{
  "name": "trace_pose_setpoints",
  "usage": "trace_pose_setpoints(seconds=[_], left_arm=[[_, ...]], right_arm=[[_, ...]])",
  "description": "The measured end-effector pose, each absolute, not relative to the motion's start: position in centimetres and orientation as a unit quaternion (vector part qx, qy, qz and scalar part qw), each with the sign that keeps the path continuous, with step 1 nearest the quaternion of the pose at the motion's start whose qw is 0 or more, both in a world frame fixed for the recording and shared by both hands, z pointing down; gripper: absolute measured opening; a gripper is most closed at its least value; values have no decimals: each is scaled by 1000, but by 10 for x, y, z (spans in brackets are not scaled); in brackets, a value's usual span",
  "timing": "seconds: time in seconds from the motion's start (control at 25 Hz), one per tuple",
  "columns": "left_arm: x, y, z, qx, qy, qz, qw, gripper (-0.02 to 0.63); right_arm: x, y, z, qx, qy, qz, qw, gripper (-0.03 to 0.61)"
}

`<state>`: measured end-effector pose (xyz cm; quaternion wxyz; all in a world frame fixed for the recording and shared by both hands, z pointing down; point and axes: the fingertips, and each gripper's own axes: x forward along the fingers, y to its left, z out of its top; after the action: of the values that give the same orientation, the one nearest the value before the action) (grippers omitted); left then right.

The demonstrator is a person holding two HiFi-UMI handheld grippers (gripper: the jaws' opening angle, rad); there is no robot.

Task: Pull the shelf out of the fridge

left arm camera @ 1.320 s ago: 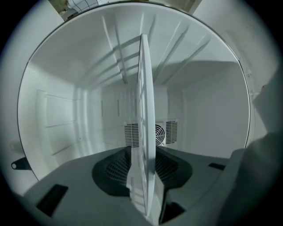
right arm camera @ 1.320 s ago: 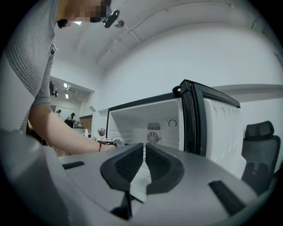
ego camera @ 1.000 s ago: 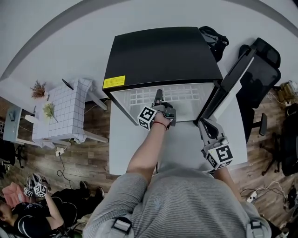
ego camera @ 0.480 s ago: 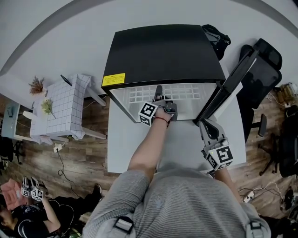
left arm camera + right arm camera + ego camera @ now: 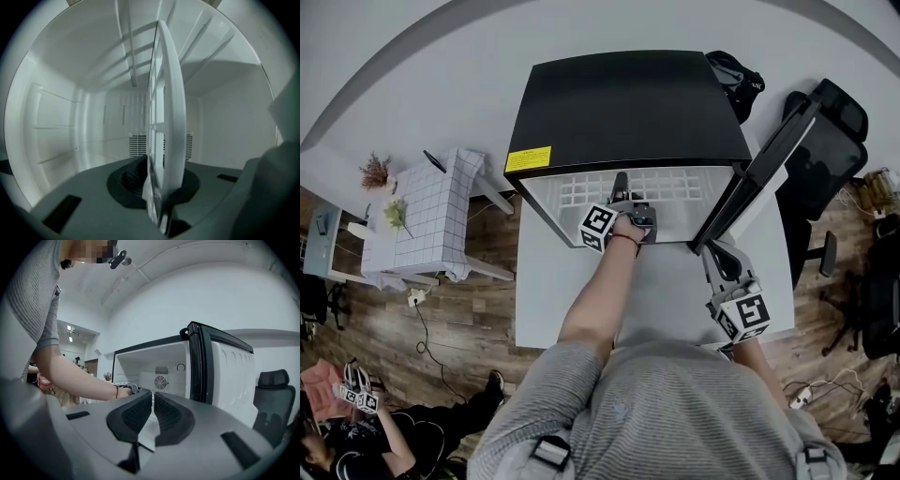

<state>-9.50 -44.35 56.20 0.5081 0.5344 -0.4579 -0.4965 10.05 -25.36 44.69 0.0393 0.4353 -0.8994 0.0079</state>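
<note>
Jaws of my left gripper (image 5: 621, 187) have just been closing and now pinch the front edge of the shelf (image 5: 168, 108), seated inside the open fridge (image 5: 628, 103). My right gripper (image 5: 717, 251) hangs empty, jaws together, beside the door (image 5: 759, 169).

White table (image 5: 546, 305), black-topped fridge (image 5: 628, 103) standing on it, door (image 5: 761, 173) open, wooden floor (image 5: 464, 319) beneath.

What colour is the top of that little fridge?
The fridge top is black, with a yellow sticker near one corner; the head view shows it best.
</note>
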Motion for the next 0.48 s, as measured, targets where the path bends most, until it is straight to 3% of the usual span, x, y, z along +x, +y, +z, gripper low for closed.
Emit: trace_pose_setpoints(seconds=[0.48], left_arm=[[-96, -444, 563, 525, -459, -492, 522, 37]], right_arm=[[137, -284, 438, 505, -862, -7, 36, 14]])
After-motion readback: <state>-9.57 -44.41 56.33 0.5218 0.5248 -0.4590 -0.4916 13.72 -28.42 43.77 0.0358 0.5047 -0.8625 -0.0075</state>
